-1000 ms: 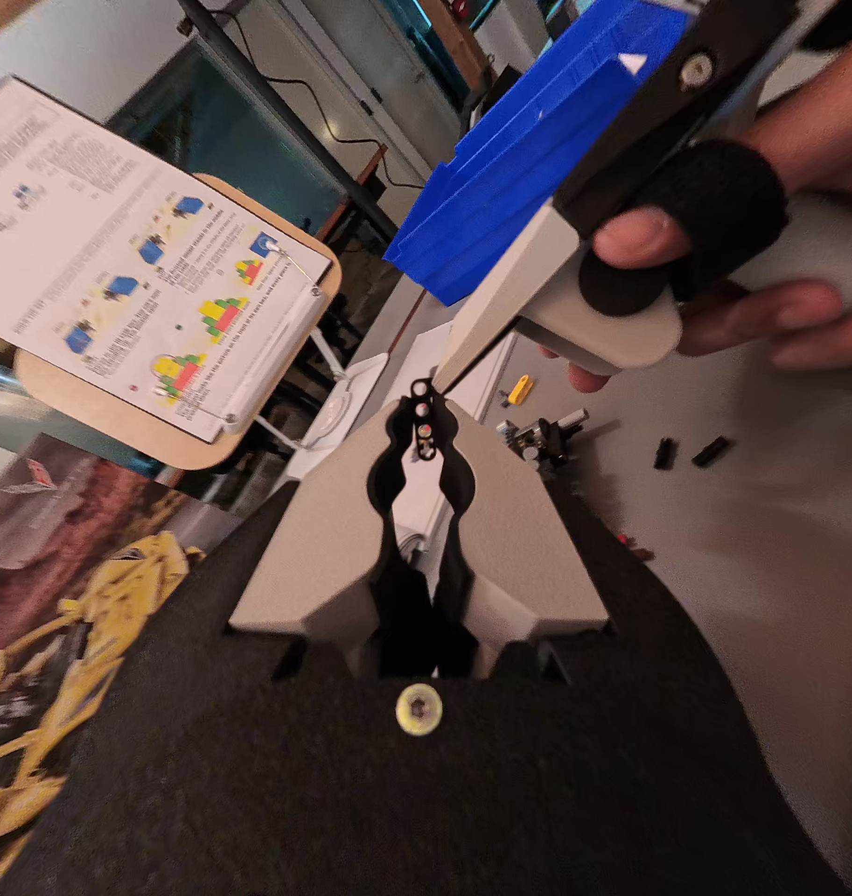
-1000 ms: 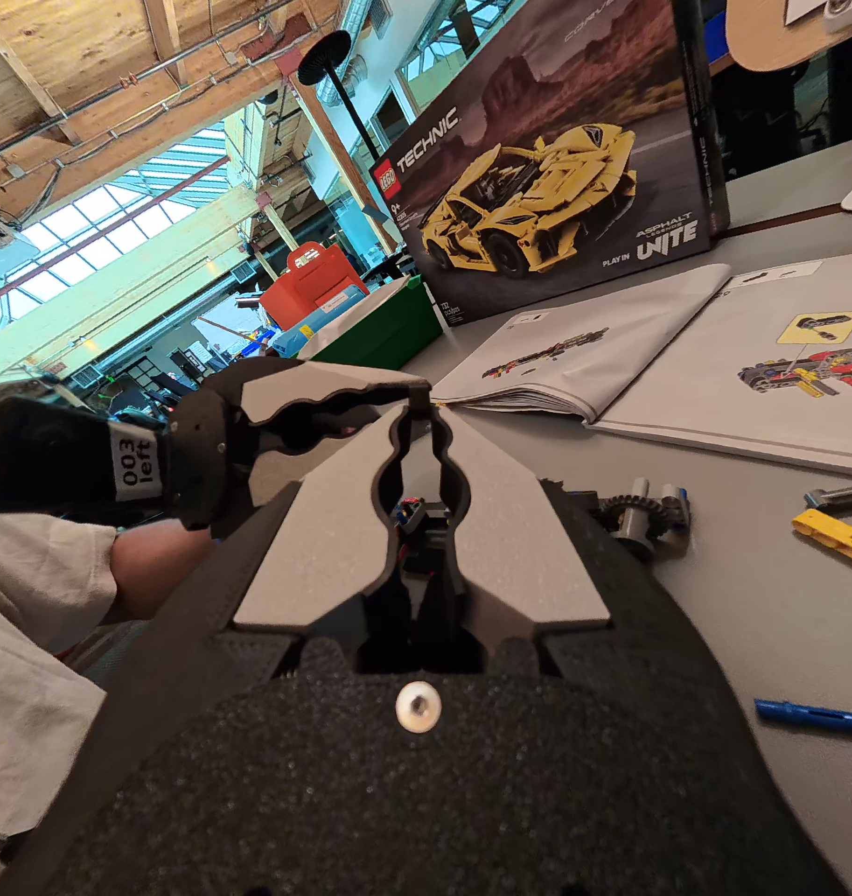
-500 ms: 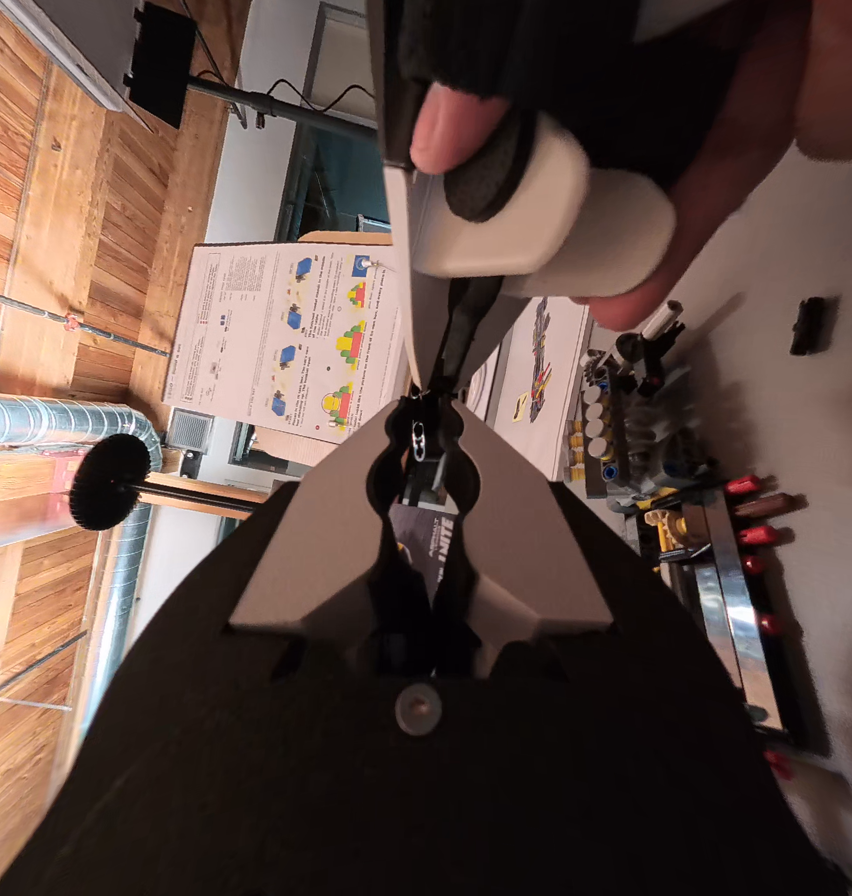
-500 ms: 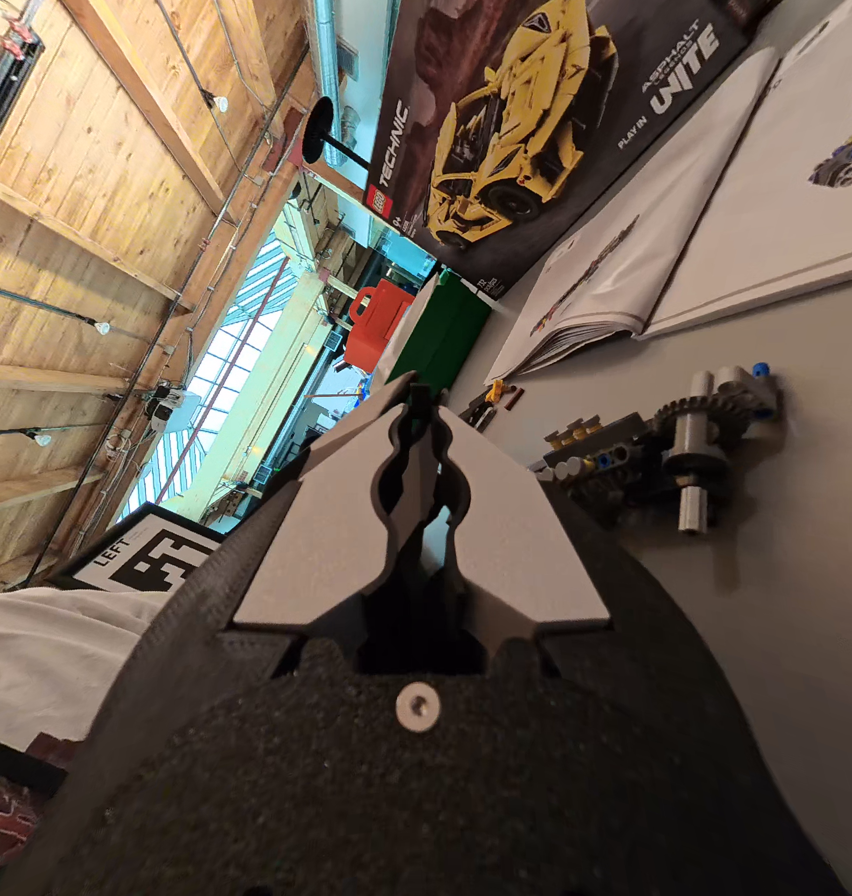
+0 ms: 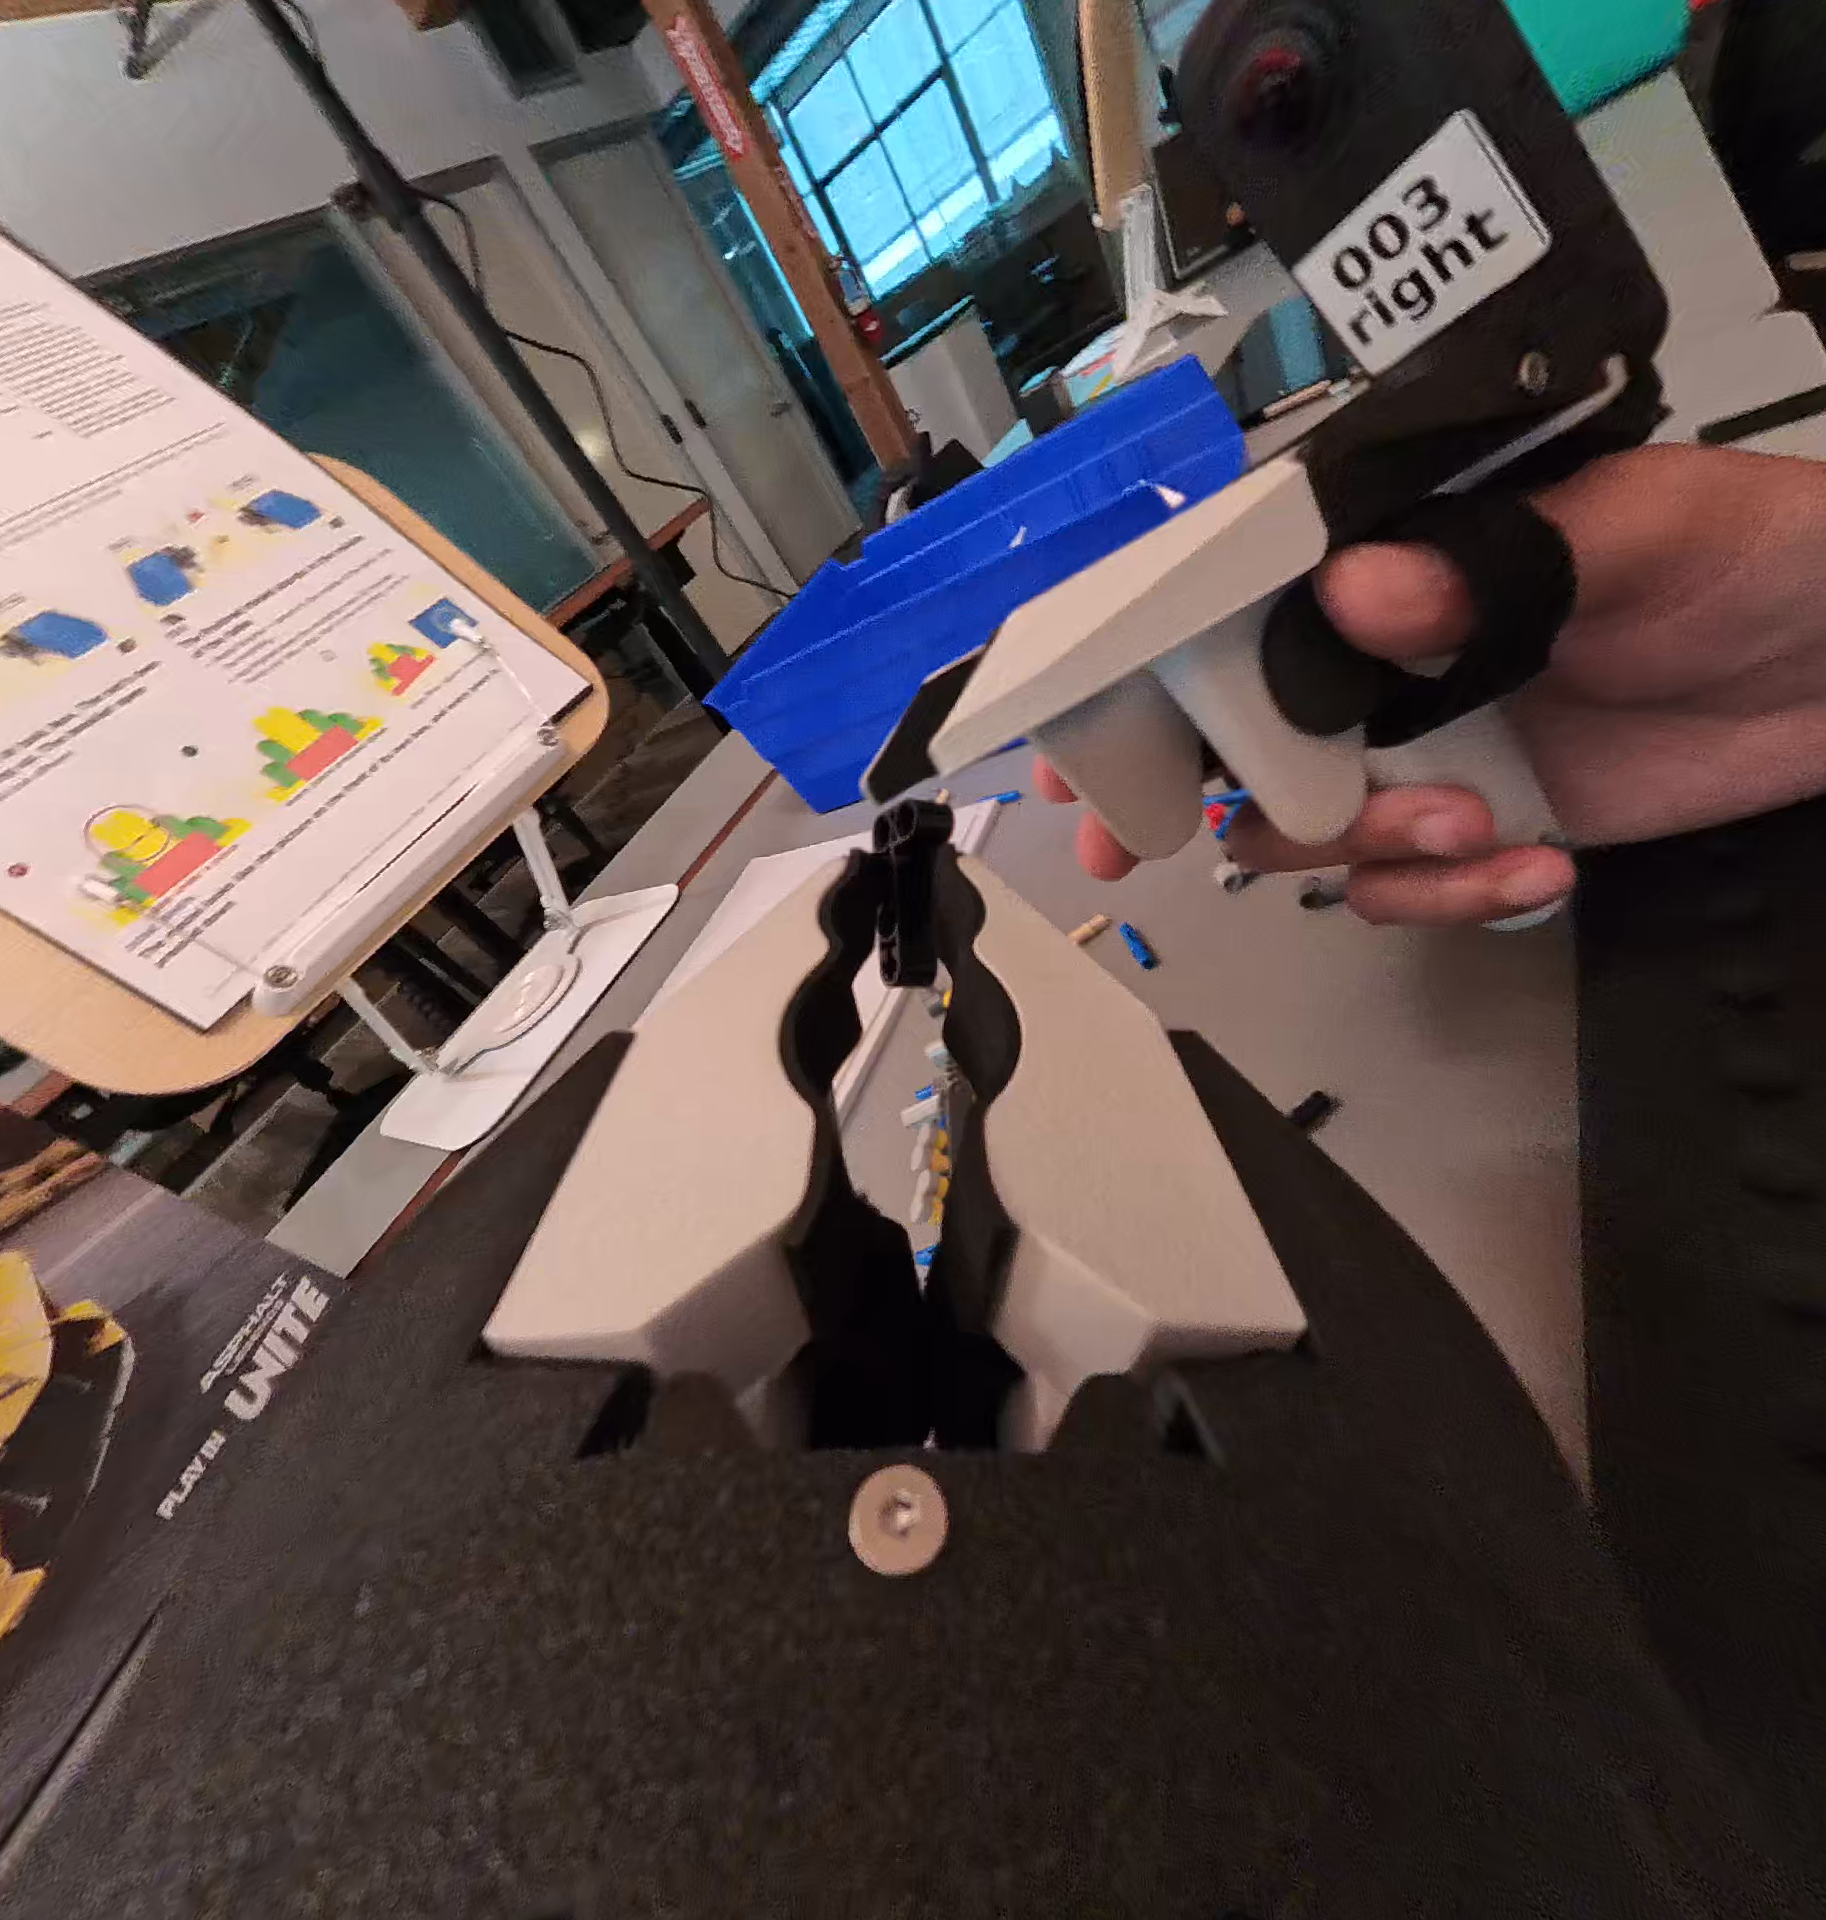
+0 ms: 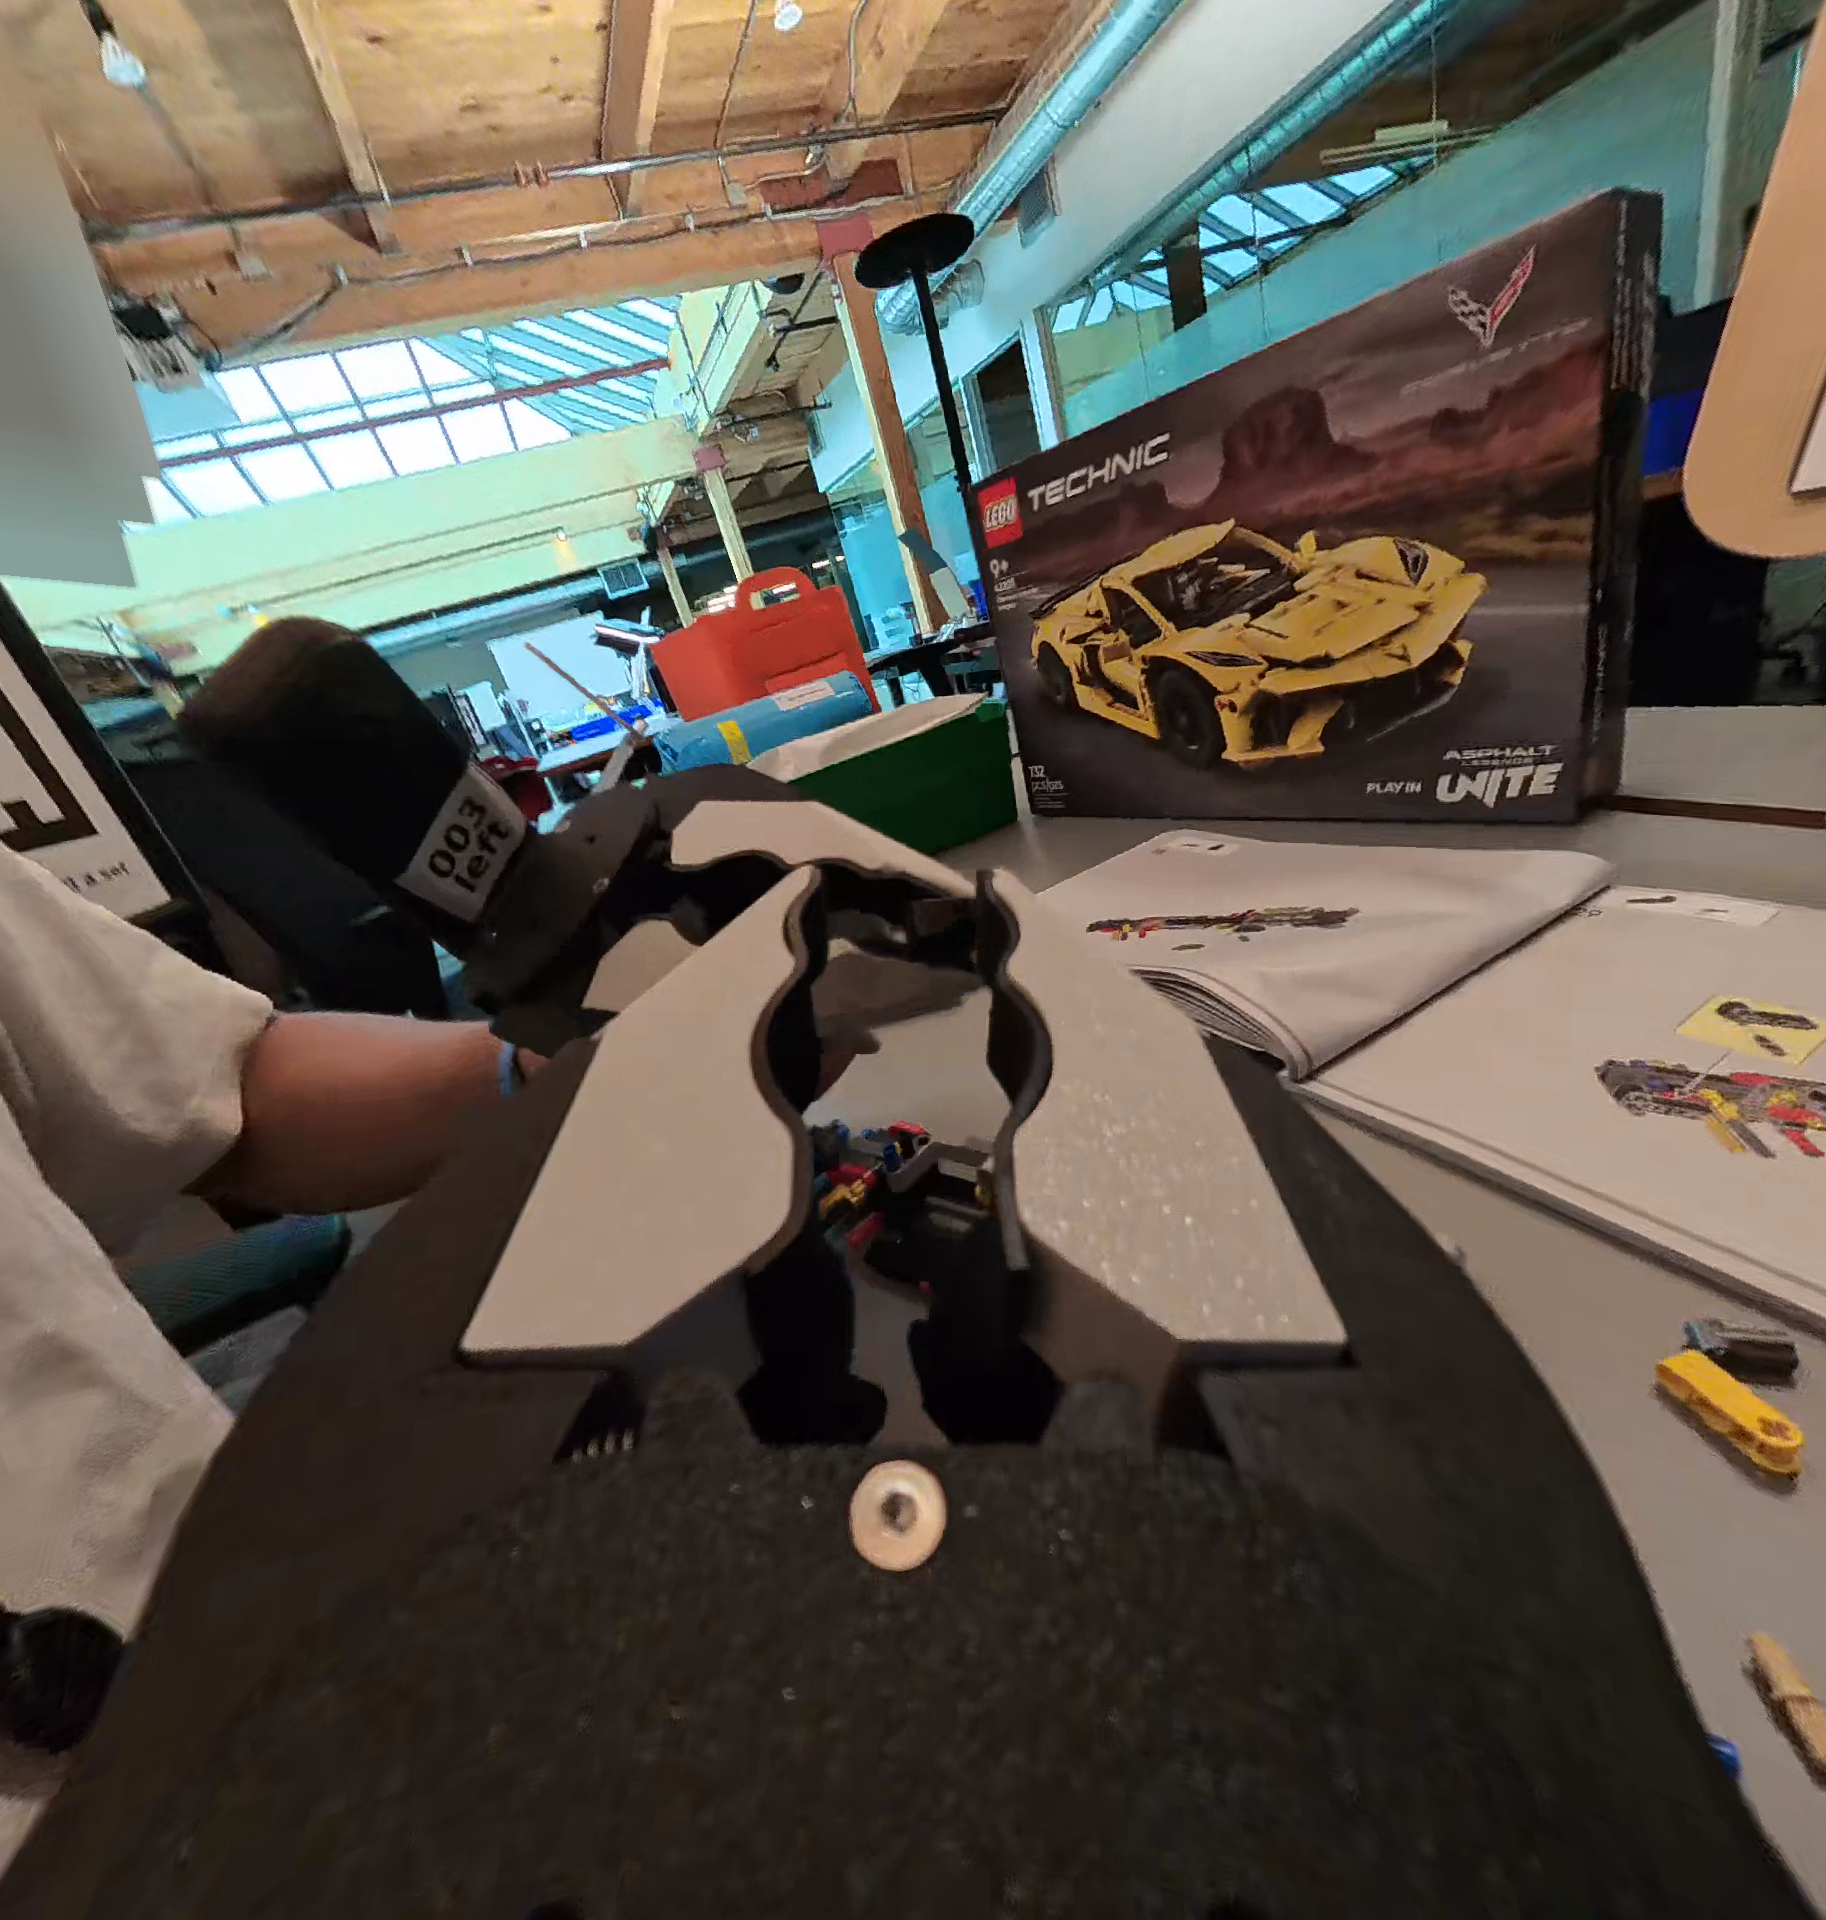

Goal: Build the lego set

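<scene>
In the left wrist view my left gripper [image 5: 904,883] is shut on a small black lego piece [image 5: 904,904] that sticks out past its tips, held above the table. My right gripper [image 5: 914,743] hangs just above and beyond that piece, held by a hand. In the right wrist view my right gripper [image 6: 901,899] is open, its jaws on either side of the black piece [image 6: 938,914] that the left gripper [image 6: 701,873] holds out. A partly built lego assembly [image 6: 888,1179] lies on the table below, seen through the gap between the fingers.
The open instruction booklet [image 6: 1408,997] and the lego box [image 6: 1304,582] lie to the right. A yellow piece [image 6: 1730,1413] and a tan pin [image 6: 1802,1714] lie on the grey table [image 6: 1574,1382]. A blue bin [image 5: 992,613] and a sheet on a stand [image 5: 213,727] stand behind. Both grippers' tips are close together, under 4 cm apart. The tan pin [image 6: 1802,1714] lies around 15 cm away from my left fingertips.
Both grippers have swung back from a rolled, tilted pose to roughly level. My right gripper has opened its jaws. My left gripper still holds the black piece.
</scene>
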`<state>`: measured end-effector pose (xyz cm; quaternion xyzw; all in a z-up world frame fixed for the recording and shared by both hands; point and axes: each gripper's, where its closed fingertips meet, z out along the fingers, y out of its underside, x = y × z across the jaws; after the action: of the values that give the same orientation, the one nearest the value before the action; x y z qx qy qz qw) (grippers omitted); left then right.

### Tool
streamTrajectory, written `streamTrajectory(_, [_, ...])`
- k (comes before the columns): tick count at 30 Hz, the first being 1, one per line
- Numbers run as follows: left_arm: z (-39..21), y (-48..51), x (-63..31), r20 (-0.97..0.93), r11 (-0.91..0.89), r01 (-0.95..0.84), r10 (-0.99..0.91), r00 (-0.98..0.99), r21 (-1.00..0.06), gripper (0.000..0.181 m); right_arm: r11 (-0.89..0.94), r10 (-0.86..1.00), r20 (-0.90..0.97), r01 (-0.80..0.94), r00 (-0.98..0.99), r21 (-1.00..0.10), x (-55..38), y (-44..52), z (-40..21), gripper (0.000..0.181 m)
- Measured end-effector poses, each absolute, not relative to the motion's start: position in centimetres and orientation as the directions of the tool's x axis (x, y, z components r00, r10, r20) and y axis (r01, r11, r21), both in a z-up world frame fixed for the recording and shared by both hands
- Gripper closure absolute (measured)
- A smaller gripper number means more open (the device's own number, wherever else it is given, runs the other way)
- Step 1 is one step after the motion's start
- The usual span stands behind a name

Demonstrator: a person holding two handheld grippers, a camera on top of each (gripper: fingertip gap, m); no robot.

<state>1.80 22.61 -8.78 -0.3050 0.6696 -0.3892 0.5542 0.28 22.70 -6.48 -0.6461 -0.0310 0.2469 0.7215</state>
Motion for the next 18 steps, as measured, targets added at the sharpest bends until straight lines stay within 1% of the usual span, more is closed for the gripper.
streamTrajectory(4, [-9.2, 21.9, 1.7, -0.563, 0.569, 0.032, -0.801, -0.204, -0.822, 0.173, 0.018, 0.372, -0.254, -0.281, 0.893, -0.96, 0.5, 22.8, -7.2, 0.168])
streamTrajectory(7, [-9.2, 22.1, 1.7, -0.56, 0.566, 0.03, -0.805, -0.196, -0.824, 0.173, -0.005, 0.379, -0.275, -0.296, 0.883, -0.955, 0.9, 22.6, -7.5, 0.16])
streamTrajectory(9, [-9.1, 22.0, 1.7, -0.539, 0.546, 0.028, -0.816, -0.208, -0.837, 0.173, -0.024, 0.392, -0.272, -0.286, 0.879, -0.958, 0.7, 22.6, -7.8, 0.158])
streamTrajectory(11, [-9.2, 21.9, 1.6, -0.532, 0.54, 0.029, -0.817, -0.221, -0.841, 0.173, -0.028, 0.393, -0.262, -0.273, 0.882, -0.962, 0.4, 22.7, -7.9, 0.163])
streamTrajectory(14, [-9.4, 22.1, 1.8, -0.564, 0.573, 0.012, -0.803, -0.195, -0.82, 0.173, -0.041, 0.375, -0.254, -0.258, 0.892, -0.965, 0.6, 22.8, -8.2, 0.166])
streamTrajectory(16, [-9.6, 22.6, 2.0, -0.644, 0.651, -0.016, -0.754, -0.128, -0.759, 0.173, -0.067, 0.338, -0.282, -0.276, 0.898, -0.959, 1.0, 23.1, -8.6, 0.166])
streamTrajectory(18, [-9.5, 23.1, 2.2, -0.768, 0.768, -0.034, -0.64, -0.023, -0.639, 0.174, -0.089, 0.306, -0.338, -0.326, 0.89, -0.941, 1.2, 23.4, -8.8, 0.167])
